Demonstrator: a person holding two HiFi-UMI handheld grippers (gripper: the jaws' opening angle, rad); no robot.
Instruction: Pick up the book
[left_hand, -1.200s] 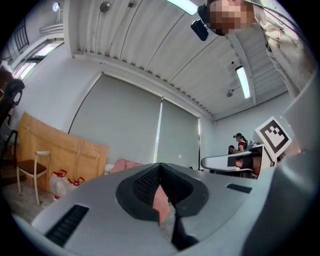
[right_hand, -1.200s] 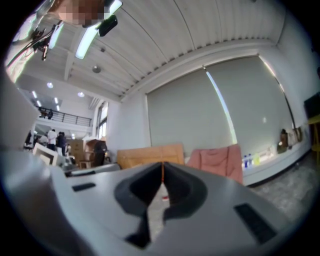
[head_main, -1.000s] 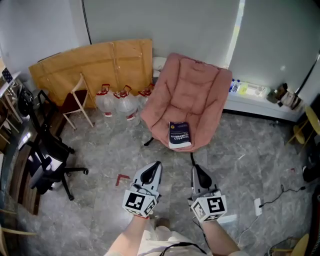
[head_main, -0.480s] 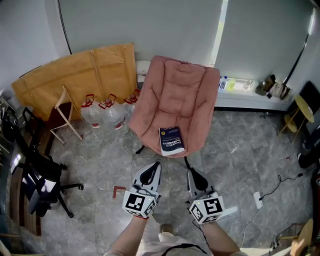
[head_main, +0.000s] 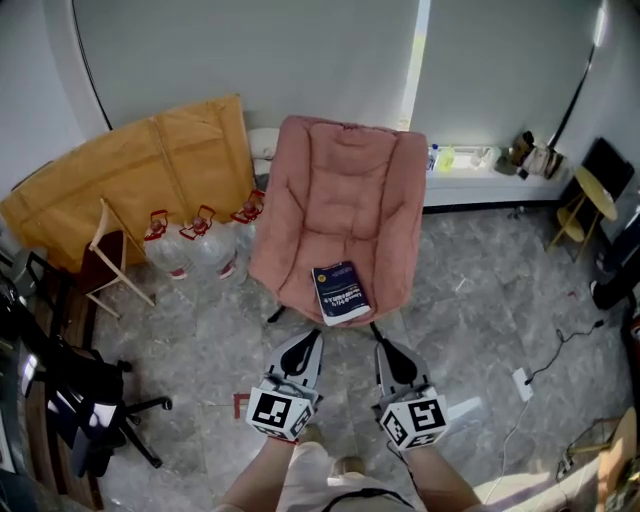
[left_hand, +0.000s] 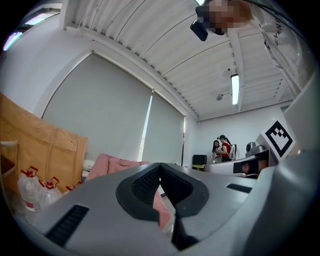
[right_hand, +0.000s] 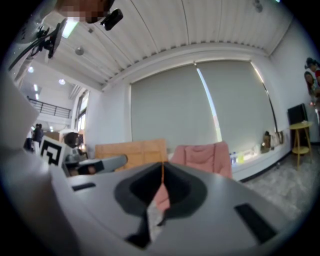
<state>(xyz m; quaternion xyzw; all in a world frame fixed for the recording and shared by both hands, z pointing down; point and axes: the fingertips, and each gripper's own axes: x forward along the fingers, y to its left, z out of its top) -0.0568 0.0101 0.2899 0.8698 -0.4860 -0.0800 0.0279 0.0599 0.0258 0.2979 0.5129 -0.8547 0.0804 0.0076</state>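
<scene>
Left gripper (head_main: 313, 335) and right gripper (head_main: 382, 344), fingers closed, neared book (head_main: 341, 293) lying lengthwise toward them.

No legible text; too-small white print on the book (head_main: 340, 293)

This looks like an office or studio workroom pressed into storage. Grey stone-tile floor (head_main: 480, 300) runs up to tall windows covered by roller blinds (head_main: 250, 50), under a ribbed ceiling with a tube light (left_hand: 235, 89). Black office chairs (head_main: 95, 400), flattened cardboard sheets (head_main: 150, 160) against the wall, water jugs (head_main: 185, 245) and a pink lounge chair (head_main: 340, 200) stand about, while two people (left_hand: 221, 148) stand at a desk in the background.
</scene>
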